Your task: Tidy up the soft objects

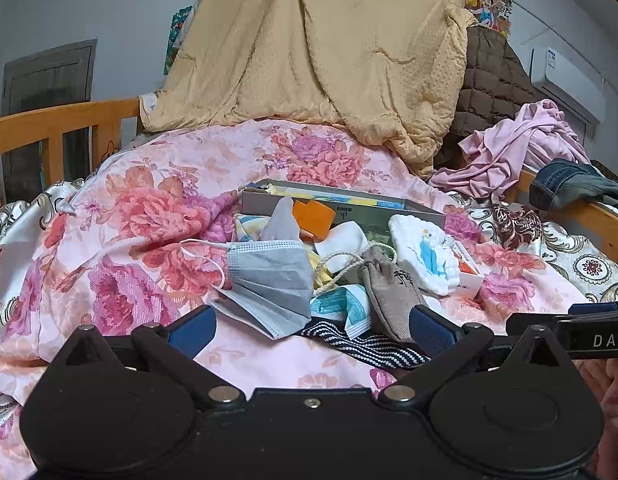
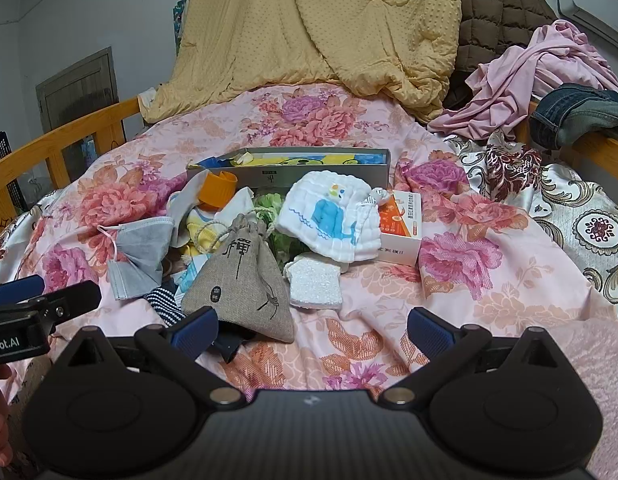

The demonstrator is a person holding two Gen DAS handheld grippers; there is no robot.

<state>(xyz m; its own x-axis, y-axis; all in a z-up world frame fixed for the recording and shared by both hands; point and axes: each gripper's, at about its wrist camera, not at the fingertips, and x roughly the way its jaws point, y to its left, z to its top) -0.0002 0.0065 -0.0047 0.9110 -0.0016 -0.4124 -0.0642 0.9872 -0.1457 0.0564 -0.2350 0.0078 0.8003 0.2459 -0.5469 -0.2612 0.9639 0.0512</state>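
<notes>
Occlusions and cropping. The striped fabric (image 1: pixel 373 346) lies partly under the grey face mask (image 1: pixel 269 280) and the linen pouch (image 1: pixel 391 296); in the right wrist view only a corner of it (image 2: pixel 163 300) shows. The grey box (image 2: pixel 289 168) is masked along its front by the piled items, so its contents are mostly hidden (a yellow-and-blue print shows inside). The orange-and-white carton (image 2: pixel 401 236) is half covered by the white cloth (image 2: pixel 329 220); its lettering is too small to read. The right gripper (image 1: pixel 589 334) is cut by the frame edge, its fingertips unseen. The left gripper (image 2: pixel 33 300) is likewise cropped.
</notes>
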